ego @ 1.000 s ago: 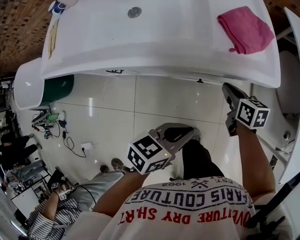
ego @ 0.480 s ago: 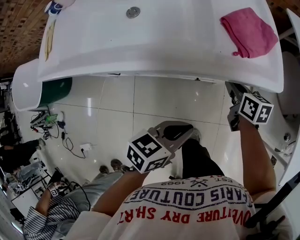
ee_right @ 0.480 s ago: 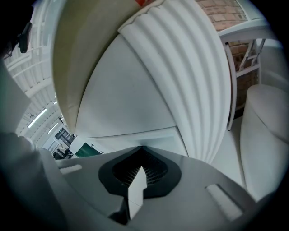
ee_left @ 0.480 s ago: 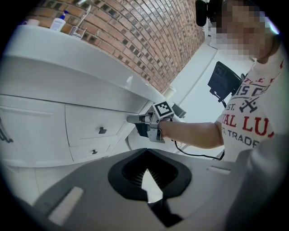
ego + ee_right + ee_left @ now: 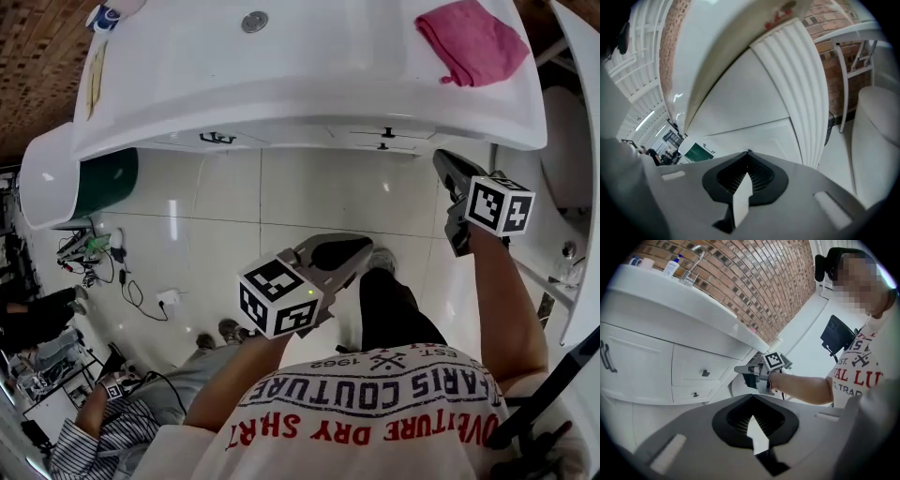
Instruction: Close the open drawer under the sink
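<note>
**Tools.** The left tool (image 5: 349, 251) is clenched, its jaws meeting at the tips with nothing between them. It is held over open floor (image 5: 234, 216), well apart from the cabinet. The right tool (image 5: 448, 174) is likewise clenched and empty. It is raised near the right end of the table (image 5: 281, 94), just below its near edge. No contact with that edge can be made out.

**Task item.** Under the table, towards the right, the upper drawer (image 5: 689, 366) and lower drawer (image 5: 684, 393) both sit flush with the cabinet face, each with a small dark knob. Neither tool touches them.

**Clearances.**
- The tiled floor between the person's legs and the cabinet is bare in the middle.
- To the left the room narrows: a white rounded fixture with a green side (image 5: 108, 183) stands at the table's left end.
- Loose cables (image 5: 131, 281) lie near that fixture, and a seated person (image 5: 122, 412) is at the near left.
- To the right, a fluted white panel (image 5: 797, 89) and a white-framed rack (image 5: 855, 56) stand close by the right tool.

**Limits of view.**
- From above, the table's near edge overhangs the cabinet, so only a thin strip with the handles shows.
- The right tool's own view takes in none of the drawers.
- A pink cloth (image 5: 469, 42) lies on the table's far right.
- The items at the table's far left corner (image 5: 108, 14) are cut off by the frame and cannot be identified.
</note>
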Action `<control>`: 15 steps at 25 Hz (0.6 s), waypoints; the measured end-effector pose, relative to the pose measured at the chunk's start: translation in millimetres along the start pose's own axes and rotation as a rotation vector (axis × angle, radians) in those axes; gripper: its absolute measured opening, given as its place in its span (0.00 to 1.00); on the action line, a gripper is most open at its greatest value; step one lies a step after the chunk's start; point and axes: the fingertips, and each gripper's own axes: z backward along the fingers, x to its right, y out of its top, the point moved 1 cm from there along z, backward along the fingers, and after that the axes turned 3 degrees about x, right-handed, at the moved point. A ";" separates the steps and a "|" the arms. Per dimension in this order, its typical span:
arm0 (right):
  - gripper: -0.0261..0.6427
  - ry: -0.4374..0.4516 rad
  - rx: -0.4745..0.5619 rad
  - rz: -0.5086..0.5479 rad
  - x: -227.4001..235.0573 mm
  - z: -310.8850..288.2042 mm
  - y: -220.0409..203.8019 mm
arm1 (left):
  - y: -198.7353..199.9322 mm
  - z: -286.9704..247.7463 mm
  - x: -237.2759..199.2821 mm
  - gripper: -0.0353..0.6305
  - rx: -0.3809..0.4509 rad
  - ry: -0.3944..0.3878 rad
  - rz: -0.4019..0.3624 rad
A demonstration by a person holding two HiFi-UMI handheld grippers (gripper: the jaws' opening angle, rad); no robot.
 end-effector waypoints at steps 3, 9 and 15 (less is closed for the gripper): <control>0.05 0.039 -0.034 0.097 -27.1 33.4 -31.2 | -12.6 11.3 20.4 0.04 0.044 -0.025 0.024; 0.05 0.117 -0.069 0.264 -101.8 126.6 -108.1 | -56.2 48.2 87.7 0.04 0.081 -0.056 -0.026; 0.05 0.182 -0.039 0.385 -206.3 246.1 -215.4 | -145.8 134.1 200.9 0.04 0.142 -0.070 -0.132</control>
